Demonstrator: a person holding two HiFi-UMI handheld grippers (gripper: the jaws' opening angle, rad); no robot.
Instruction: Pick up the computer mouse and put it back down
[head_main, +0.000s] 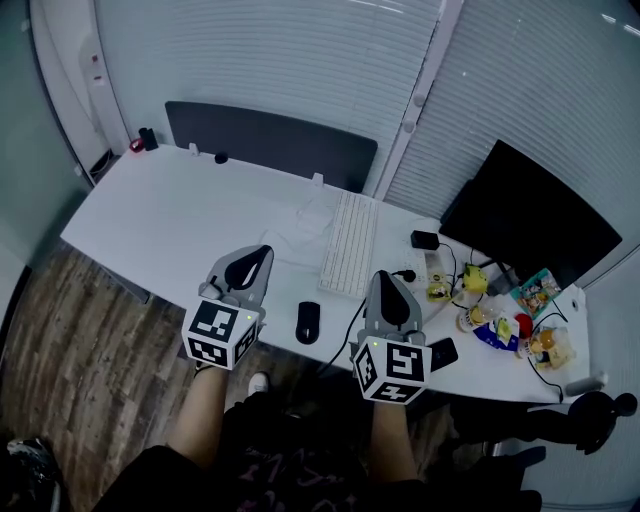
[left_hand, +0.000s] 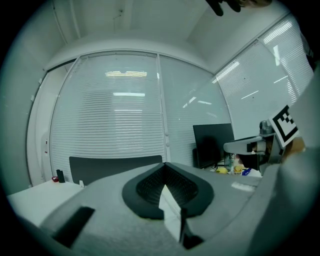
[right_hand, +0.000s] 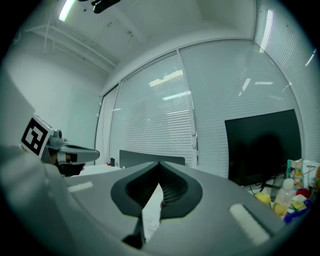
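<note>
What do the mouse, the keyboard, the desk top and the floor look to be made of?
The mouse looks like black plastic, a smooth rounded shell. The keyboard looks like white matte plastic, keys in rows. The desk top is smooth white, perhaps laminate; no grain shows. The floor is wood or wood-look planks: brown, with seams.

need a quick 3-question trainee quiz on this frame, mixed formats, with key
1. Fill in: on the left gripper, the jaws are ____ (open / shut).
2. True or false: the right gripper holds the computer mouse.
3. The mouse lies: A) in the left gripper; B) on the desk, between the two grippers in the head view; C) in both grippers at once.

Key: 1 shut, with nothing between them; 2 false, its jaws are together and empty; 3 B.
</note>
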